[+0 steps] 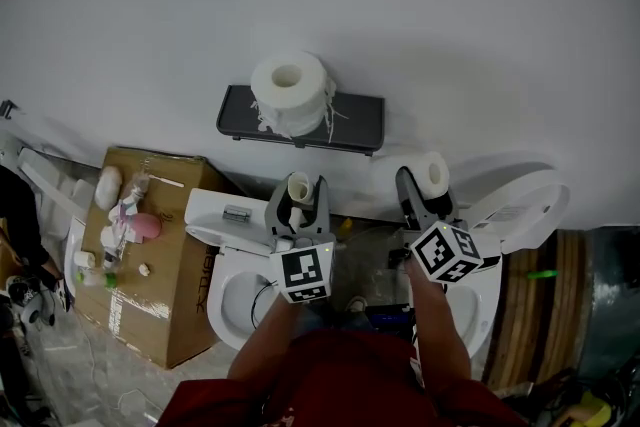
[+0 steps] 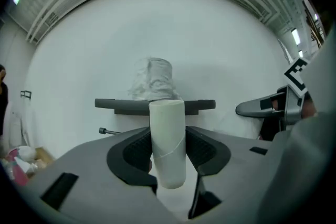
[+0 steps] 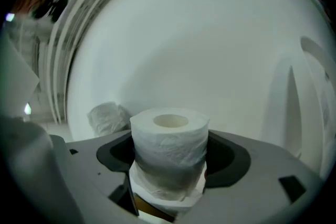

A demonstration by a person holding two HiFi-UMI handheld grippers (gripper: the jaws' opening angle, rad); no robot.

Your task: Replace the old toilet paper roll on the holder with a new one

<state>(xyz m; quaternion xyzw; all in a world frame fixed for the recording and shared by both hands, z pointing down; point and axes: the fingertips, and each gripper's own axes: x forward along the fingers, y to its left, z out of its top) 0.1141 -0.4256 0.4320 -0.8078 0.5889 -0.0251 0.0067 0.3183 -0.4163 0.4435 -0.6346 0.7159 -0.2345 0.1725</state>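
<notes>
Two grippers, both loaded. The left gripper (image 2: 168, 162) has its jaws clamped on one bare cardboard tube (image 2: 167, 134), which stands upright between them. The right gripper (image 3: 169, 165) has its jaws clamped on one toilet paper roll (image 3: 169, 147), core hole up. Beyond them, one dark holder (image 1: 355, 120) is on the white wall, with one ragged roll (image 1: 290, 93) on top. Paper rolls: two. One cardboard box (image 1: 165, 265) stands at left.

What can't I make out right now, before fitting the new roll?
- Head view: the shelf hides whatever sits beneath it.
- Left gripper view: the cardboard tube covers the shelf's middle, and the roll above it is blurred.
- Head view: small items on the cardboard box are too small to name.
</notes>
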